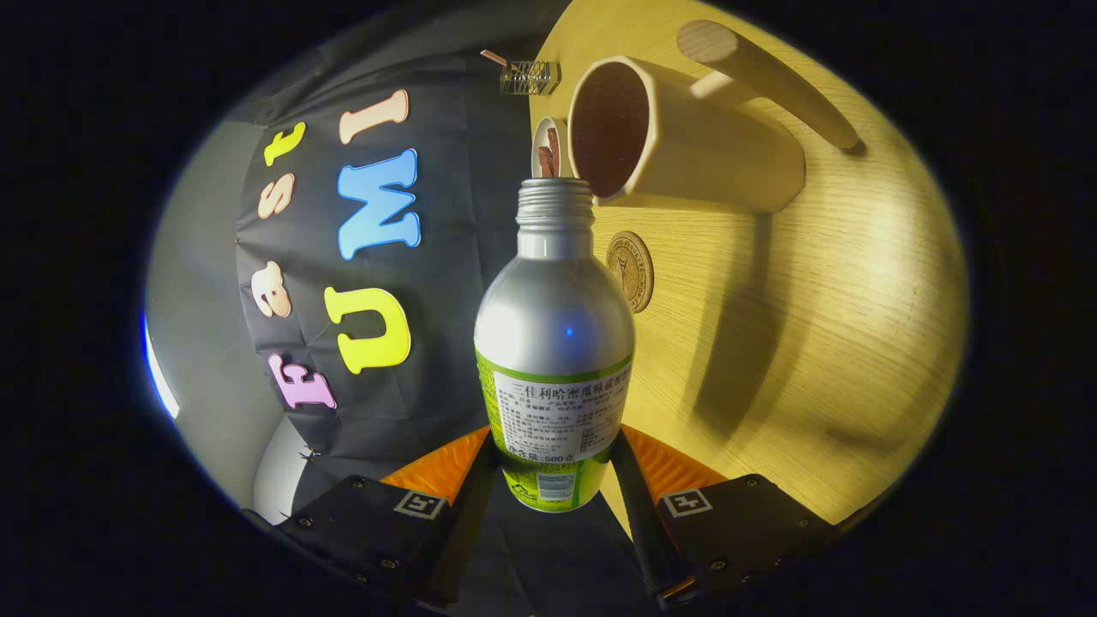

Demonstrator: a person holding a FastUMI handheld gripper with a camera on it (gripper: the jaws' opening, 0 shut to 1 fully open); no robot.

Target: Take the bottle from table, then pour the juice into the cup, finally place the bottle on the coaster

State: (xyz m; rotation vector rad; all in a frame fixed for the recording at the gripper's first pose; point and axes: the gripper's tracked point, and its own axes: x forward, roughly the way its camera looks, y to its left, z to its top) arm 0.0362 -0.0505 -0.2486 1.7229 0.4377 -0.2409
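Bottle [554,343] clamped in tongs [553,467], cup [686,141] just ahead, coaster [631,270] beside, bare table [857,326] beyond.

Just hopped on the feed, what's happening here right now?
The gripper is shut on the silver bottle, both fingers pressing its labelled lower body. The bottle has no cap, and the whole view is tilted, with the bottle's mouth right by the rim of the cream cup standing on the wooden table. It looks like the pour stage. The round coaster lies bare on the table, just beside the cup.
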